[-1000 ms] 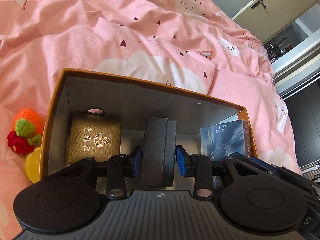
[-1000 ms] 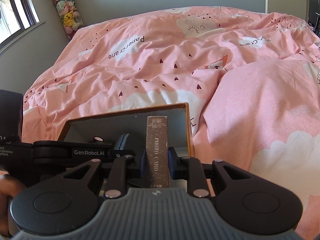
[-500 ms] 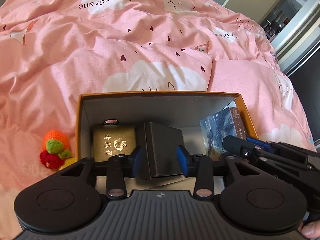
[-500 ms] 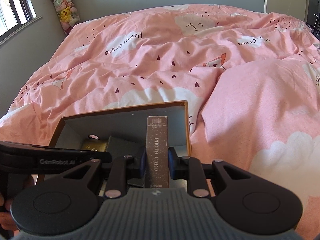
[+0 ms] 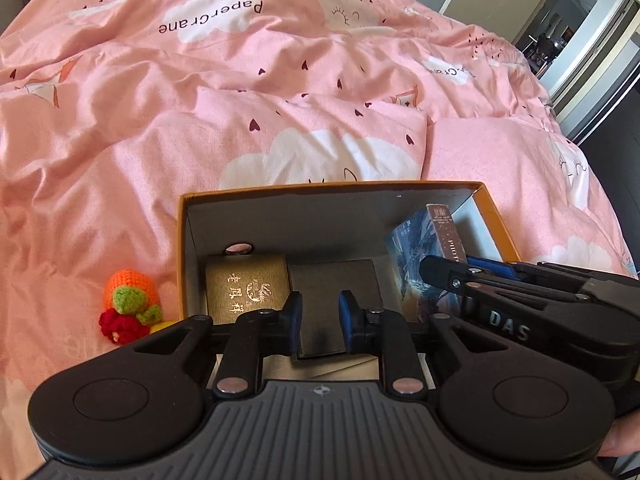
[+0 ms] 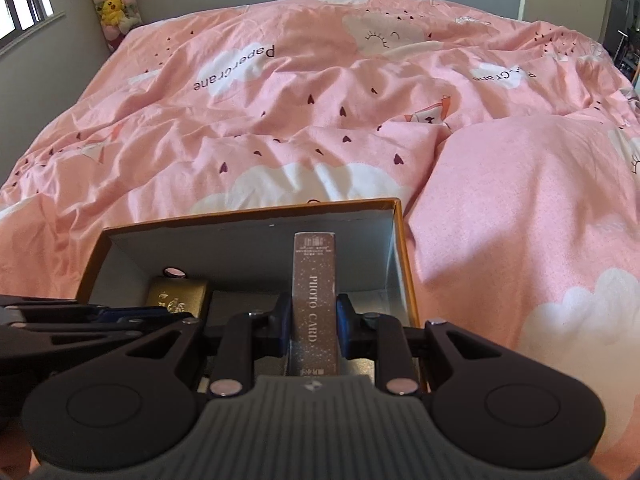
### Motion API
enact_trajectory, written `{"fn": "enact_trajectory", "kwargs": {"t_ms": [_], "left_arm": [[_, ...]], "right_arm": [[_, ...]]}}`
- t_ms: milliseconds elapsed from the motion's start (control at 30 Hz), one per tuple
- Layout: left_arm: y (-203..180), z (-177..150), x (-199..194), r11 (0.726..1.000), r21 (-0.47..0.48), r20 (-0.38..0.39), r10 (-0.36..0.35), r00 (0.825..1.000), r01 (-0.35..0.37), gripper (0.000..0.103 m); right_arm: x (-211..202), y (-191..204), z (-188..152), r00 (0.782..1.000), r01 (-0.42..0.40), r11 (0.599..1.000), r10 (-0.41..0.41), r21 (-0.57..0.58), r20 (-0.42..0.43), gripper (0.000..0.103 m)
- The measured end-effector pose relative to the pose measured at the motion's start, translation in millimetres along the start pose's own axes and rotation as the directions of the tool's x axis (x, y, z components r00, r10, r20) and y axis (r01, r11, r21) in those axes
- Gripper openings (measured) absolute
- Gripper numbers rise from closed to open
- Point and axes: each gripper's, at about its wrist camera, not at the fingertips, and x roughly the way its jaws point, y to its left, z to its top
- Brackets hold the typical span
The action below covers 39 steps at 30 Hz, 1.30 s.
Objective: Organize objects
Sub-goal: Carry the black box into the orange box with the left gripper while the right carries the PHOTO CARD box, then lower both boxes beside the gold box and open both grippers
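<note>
The black case [image 5: 335, 304], upright earlier, now lies flat in the box [image 5: 280, 194]; left hand-held gripper [image 5: 319, 316] closing empty above it, right hand-held gripper [image 6: 310, 326] clamps the photo-card box [image 6: 315, 280] upright for slotting alongside.

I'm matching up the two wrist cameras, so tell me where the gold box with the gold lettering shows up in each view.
Left wrist view: gold box lies lower centre-left, in the orange box's left part, beside a dark flat box.
Right wrist view: gold box lower left, partly hidden behind the other gripper.
Shared landmark: the round hole just beyond it.
</note>
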Motion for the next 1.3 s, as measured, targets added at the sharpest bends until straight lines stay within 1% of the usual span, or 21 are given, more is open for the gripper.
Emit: {"fn": "enact_trajectory", "kwargs": {"t_ms": [100,167,267,300,367,500,567,667,733,767,833,867,900,967,1033,1133,1233,1300], "left_arm": [[1.2,0.3,-1.9,1.000,-0.002,0.006,-0.008,1.000,0.008,0.025],[3.4,-1.5,-5.4,1.000,-0.011,0.023,-0.012,1.000,0.012,0.025],[6.8,-5.0,-10.3,1.000,-0.013,0.046,-0.015,0.999,0.016,0.026],[8.4,-5.8,-10.9,1.000,-0.016,0.048,-0.017,0.999,0.017,0.026],[13.0,-6.2,-11.1,0.999,-0.027,0.047,-0.022,0.999,0.023,0.026],[17.8,-6.2,-13.9,0.999,-0.038,0.055,-0.037,0.998,0.039,0.026],[18.9,-6.9,-14.5,0.998,-0.043,0.059,-0.041,0.997,0.044,0.026],[18.3,-7.7,-14.5,0.998,-0.040,0.059,-0.055,0.997,0.057,0.026],[17.3,-8.2,-14.0,0.997,-0.036,0.058,-0.064,0.996,0.066,0.026],[16.5,-8.5,-13.7,0.997,-0.033,0.058,-0.066,0.996,0.068,0.026],[14.9,-9.3,-13.0,0.998,-0.024,0.061,-0.062,0.996,0.063,0.026],[14.2,-9.7,-13.1,0.998,-0.018,0.063,-0.059,0.996,0.060,0.026],[13.9,-10.2,-13.3,0.998,-0.014,0.064,-0.058,0.996,0.059,0.026],[14.3,-10.3,-13.3,0.998,-0.010,0.065,-0.067,0.996,0.068,0.026],[14.0,-10.0,-12.8,0.997,-0.007,0.062,-0.070,0.996,0.071,0.026],[11.4,-10.7,-12.4,0.998,0.013,0.062,-0.062,0.996,0.061,0.026],[10.5,-12.0,-12.7,0.998,0.019,0.065,-0.062,0.996,0.060,0.026],[11.8,-12.3,-13.3,0.998,0.013,0.066,-0.068,0.996,0.067,0.026]], "right_arm": [[1.3,2.5,0.6,1.000,0.026,1.000,-0.026,0.005,-0.004,0.024],[-0.6,4.9,0.3,1.000,0.029,1.000,-0.029,0.009,-0.006,0.024],[-3.0,5.3,0.4,0.998,-0.039,0.998,0.041,0.054,-0.037,0.024],[-2.5,7.6,0.4,0.998,-0.045,0.998,0.047,0.050,-0.044,0.024],[1.1,11.4,-0.2,0.998,-0.026,0.999,0.028,0.040,-0.052,0.024],[10.2,2.3,1.9,0.996,-0.035,0.994,0.043,0.102,-0.082,0.024],[10.7,2.5,3.0,0.996,-0.019,0.997,0.026,0.081,-0.090,0.023],[8.1,7.3,3.0,0.995,-0.004,1.000,0.006,0.022,-0.097,0.025],[5.1,12.1,2.9,0.996,0.017,0.999,-0.021,-0.041,-0.091,0.025],[3.6,13.9,3.0,0.996,0.032,0.997,-0.038,-0.069,-0.084,0.031],[-0.7,17.9,3.0,0.994,0.090,0.985,-0.099,-0.148,-0.052,0.038],[-2.1,19.4,2.9,0.992,0.111,0.975,-0.120,-0.192,-0.039,0.038],[-2.8,19.4,3.2,0.991,0.115,0.968,-0.126,-0.225,-0.038,0.038],[-5.0,18.4,2.7,0.995,0.072,0.961,-0.089,-0.269,-0.054,0.037],[-7.3,21.6,-0.9,0.995,0.037,0.938,-0.068,-0.345,-0.078,0.037],[-7.3,27.4,-10.1,0.991,0.022,0.892,-0.078,-0.452,-0.106,0.037],[-2.0,29.7,-19.8,0.983,-0.021,0.856,-0.077,-0.517,-0.166,0.037],[1.4,30.8,-26.7,0.978,-0.040,0.821,-0.086,-0.570,-0.193,0.037]]}}
